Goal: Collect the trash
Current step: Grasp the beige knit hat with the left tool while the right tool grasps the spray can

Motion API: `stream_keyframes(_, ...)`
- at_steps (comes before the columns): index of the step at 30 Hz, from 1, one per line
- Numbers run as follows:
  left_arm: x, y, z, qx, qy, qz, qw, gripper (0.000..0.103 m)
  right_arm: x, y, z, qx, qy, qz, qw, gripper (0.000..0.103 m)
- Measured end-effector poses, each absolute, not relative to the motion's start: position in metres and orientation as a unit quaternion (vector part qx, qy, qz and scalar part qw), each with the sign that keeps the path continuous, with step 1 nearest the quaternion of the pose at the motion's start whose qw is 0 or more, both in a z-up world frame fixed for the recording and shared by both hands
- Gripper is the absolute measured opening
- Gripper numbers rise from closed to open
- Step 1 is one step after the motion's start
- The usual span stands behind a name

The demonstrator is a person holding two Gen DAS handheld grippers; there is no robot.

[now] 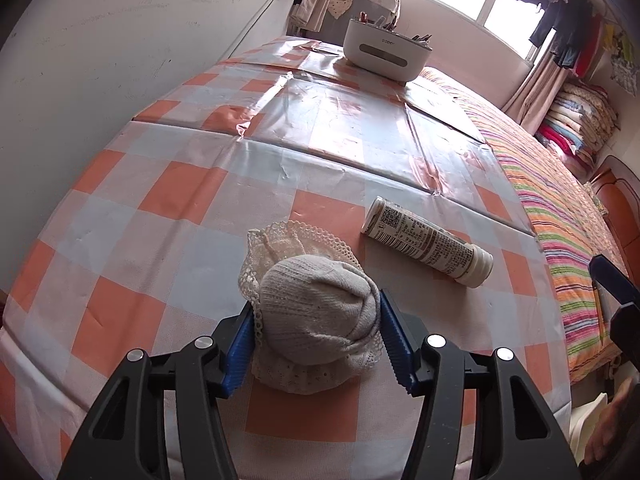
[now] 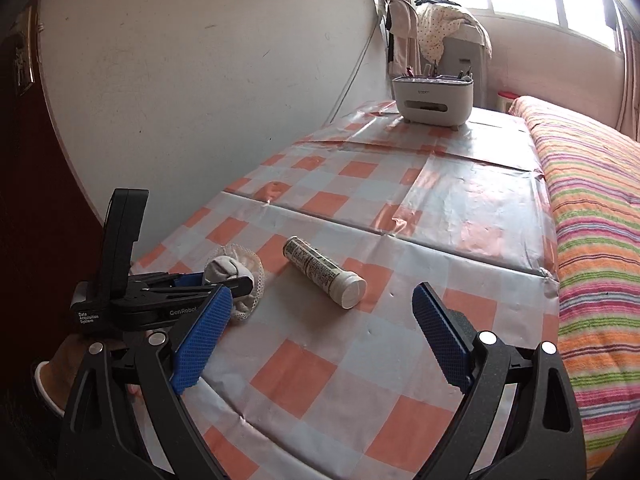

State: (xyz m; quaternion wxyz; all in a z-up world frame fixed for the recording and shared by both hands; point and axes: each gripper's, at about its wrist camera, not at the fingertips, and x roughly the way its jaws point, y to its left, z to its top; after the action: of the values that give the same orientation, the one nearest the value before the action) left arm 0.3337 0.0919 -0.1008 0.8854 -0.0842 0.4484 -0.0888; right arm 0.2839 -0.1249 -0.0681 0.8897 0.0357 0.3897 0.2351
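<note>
Daylight from a wide window at the far end falls across a long worktop (image 1: 168, 200) covered with a glossy cloth of orange, white and pale blue checks, set along a plain white wall with a bed under a striped blanket (image 1: 560, 216) running along its other side. Near the front edge lies a balled-up cream sock with a lace cuff (image 1: 316, 316), and the left tool (image 1: 320, 340) has its blue ribbed pads on either flank of it, pressing into the knit so the bundle bulges between them; the jaws stand about half closed around it, and the sock rests on the cloth. From the right-hand camera the same tool (image 2: 224, 284) shows from the side, black-bodied, with a hand underneath it at the worktop's edge. Just beside the sock, apart from it, a slim white tube with a printed label (image 1: 428, 242) lies on its side, its cap end pointing toward the bed and the front. The right tool (image 2: 320, 332) hangs above the near part of the cloth with its blue pads spread wide and nothing between them, the tube lying beyond its fingertips. Far down the worktop sits a white organiser box (image 2: 434, 98) with small items standing up in it, and clothes hang by the window behind it.
</note>
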Motion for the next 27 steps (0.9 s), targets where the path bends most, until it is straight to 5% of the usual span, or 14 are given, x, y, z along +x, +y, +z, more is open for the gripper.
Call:
stream_keyframes(15, 0.310, 0.105, -0.092, -0.078, 0.446, -0.097, 0.886, 0.055, 0.369, -0.060, -0.126, -0.087, 0.470, 0.255, 0.840, 0.088)
stream_keyframes(27, 0.299, 0.110, -0.088, -0.079, 0.442, -0.098, 0.888, 0.055, 0.375, -0.044, -0.151, -0.093, 0.515, 0.250, 0.815, 0.041)
